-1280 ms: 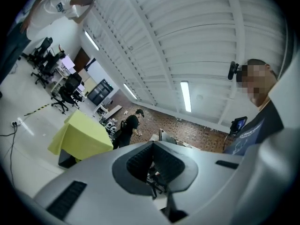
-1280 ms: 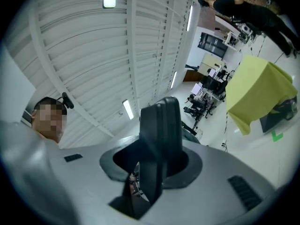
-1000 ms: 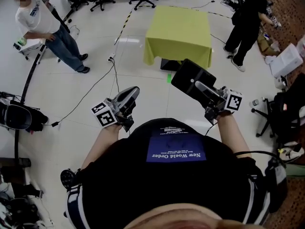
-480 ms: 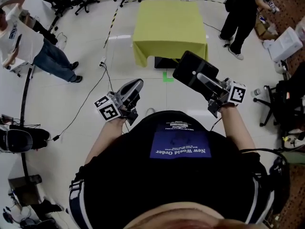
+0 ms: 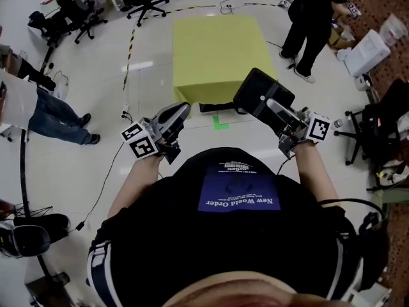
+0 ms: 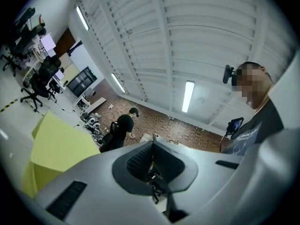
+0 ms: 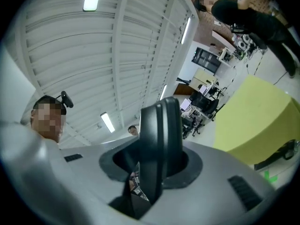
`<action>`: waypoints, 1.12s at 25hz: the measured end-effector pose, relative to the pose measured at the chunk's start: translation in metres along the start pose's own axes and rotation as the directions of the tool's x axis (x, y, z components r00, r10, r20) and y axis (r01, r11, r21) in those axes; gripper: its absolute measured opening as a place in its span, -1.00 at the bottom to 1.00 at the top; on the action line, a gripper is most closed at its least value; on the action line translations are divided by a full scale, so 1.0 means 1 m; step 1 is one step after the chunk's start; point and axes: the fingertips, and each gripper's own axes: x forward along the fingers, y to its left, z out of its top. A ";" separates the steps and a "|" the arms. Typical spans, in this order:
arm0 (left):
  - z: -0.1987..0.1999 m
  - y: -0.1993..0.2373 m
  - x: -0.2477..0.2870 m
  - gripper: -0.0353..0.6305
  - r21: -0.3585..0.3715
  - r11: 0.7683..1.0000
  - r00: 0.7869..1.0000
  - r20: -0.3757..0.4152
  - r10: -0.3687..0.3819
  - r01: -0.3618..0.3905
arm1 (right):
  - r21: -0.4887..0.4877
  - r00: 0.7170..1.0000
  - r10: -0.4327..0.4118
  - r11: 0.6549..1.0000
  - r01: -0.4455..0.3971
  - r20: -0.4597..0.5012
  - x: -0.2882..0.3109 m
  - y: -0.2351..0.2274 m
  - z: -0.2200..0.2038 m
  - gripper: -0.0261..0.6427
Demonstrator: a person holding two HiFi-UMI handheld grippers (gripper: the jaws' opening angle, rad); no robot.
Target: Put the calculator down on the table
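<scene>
The calculator (image 5: 253,92) is being carried edge-on in the clamped jaws of the right gripper (image 5: 271,105), above the floor (image 5: 148,85) and short of the table (image 5: 217,50). The left gripper (image 5: 179,111) is being kept closed on nothing.

A slip is being risked. Most of the slab is being left sticking out past the pads, and how deep they bite cannot quite be made out, so a jolt could be tipping it loose onto the floor. A release made early, at the table's near edge, could be sending it over.

Against the earlier frames, the table is being brought nearer and more central, while the grip is being kept unchanged.
</scene>
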 end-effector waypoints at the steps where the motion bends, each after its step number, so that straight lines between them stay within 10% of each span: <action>1: 0.006 0.012 0.007 -0.88 -0.006 1.000 1.000 0.001 -0.004 0.004 | 0.006 1.000 -0.009 1.000 0.009 -0.003 0.006 -0.009 0.003 -0.57; 8: 0.006 0.074 0.063 -0.88 -0.047 0.998 0.999 0.005 0.034 -0.034 | 0.073 0.999 -0.022 0.997 0.025 -0.034 0.014 -0.087 0.052 -0.57; 20: 0.058 0.157 0.179 -0.88 -0.009 0.972 0.962 0.141 0.235 -0.236 | 0.130 0.960 0.199 0.976 -0.175 -0.198 0.065 -0.220 0.184 -0.57; 28: 0.075 0.213 0.179 -0.88 -0.049 0.949 0.940 0.131 0.316 -0.312 | 0.186 0.942 0.229 0.965 -0.186 -0.244 0.122 -0.272 0.200 -0.57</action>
